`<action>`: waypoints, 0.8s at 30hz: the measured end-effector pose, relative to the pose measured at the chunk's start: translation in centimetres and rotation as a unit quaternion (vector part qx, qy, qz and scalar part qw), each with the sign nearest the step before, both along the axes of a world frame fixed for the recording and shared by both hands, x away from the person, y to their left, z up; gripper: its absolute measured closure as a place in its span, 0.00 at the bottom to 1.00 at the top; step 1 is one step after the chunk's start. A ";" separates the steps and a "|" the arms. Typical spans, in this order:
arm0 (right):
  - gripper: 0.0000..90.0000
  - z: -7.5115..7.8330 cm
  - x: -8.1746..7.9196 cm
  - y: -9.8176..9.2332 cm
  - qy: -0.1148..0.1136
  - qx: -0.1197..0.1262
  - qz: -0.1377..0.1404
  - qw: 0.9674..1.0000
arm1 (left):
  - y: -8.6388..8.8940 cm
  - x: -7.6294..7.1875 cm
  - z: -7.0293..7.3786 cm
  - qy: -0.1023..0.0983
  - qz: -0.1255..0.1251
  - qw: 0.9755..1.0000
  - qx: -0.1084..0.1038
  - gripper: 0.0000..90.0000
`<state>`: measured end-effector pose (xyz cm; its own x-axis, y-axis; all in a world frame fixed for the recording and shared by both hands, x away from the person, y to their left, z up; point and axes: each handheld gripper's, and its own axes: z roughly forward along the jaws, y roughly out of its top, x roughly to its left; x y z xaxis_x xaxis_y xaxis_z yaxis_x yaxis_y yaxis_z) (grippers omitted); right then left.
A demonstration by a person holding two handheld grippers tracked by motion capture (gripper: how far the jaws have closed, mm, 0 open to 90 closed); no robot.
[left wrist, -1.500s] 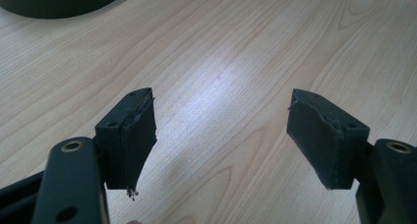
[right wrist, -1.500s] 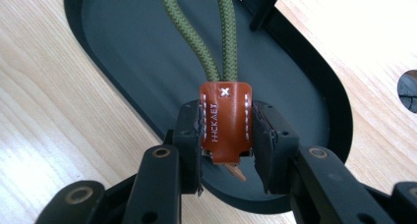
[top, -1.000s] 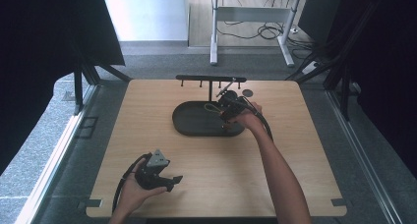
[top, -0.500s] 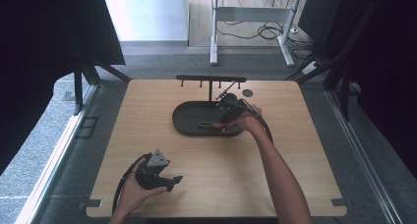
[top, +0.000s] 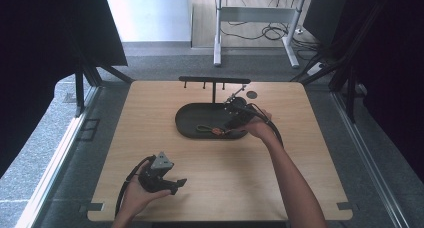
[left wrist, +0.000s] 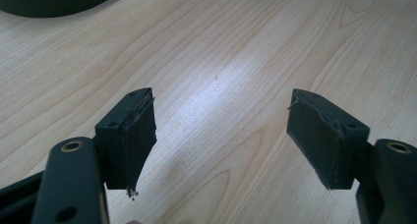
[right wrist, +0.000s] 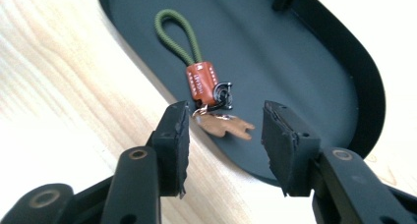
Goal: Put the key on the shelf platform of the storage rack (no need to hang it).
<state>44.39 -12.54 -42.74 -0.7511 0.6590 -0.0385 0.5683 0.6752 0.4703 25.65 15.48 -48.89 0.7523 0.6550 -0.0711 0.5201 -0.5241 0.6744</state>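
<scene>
A keychain (right wrist: 204,81) with a green cord loop, a brown leather tab and a copper key lies in the black oval tray (right wrist: 314,67), near its front rim. In the high view the keychain (top: 212,130) rests in the tray (top: 187,119) at its front. My right gripper (right wrist: 223,126) hovers just behind the key; its jaws have just been opening, and nothing is pressed between them. My right gripper (top: 235,123) sits at the tray's right end. My left gripper (left wrist: 221,130) stands open over bare wood, held in a hand near the front left of the table (top: 167,180).
A black T-shaped hanger stand (top: 214,83) with small hooks rises behind the tray. A small dark round disc (top: 251,94) lies on the wooden table (top: 300,158) at the back right. Black frame bars flank the table on both sides.
The right gripper has let go of the keychain, which now lies in the tray, and has drawn back slightly to the right. The left gripper has stayed put.
</scene>
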 end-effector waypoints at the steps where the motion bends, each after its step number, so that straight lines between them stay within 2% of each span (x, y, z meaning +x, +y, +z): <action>1: 0.58 0.0 -0.2 0.0 0.001 0.000 0.002 1.000 | 0.1 0.0 0.0 -0.001 0.001 1.000 0.000 0.30; 7: 0.55 0.2 -1.1 -0.6 -0.001 0.012 0.005 1.000 | 0.4 0.1 0.1 -0.003 0.007 1.000 0.003 0.30; 12: 0.53 0.0 -2.8 -1.7 -0.008 0.028 0.013 0.999 | 0.4 -0.2 0.1 -0.006 0.009 1.000 0.006 0.30; 18: 0.52 -0.6 -5.4 -3.7 -0.016 0.047 0.023 0.999 | 0.3 -0.3 0.2 -0.012 0.012 1.000 0.004 0.31; 24: 0.50 -1.9 -7.6 -6.2 -0.021 0.071 0.014 0.997 | 0.2 -0.2 -0.1 -0.009 0.014 1.000 0.007 0.31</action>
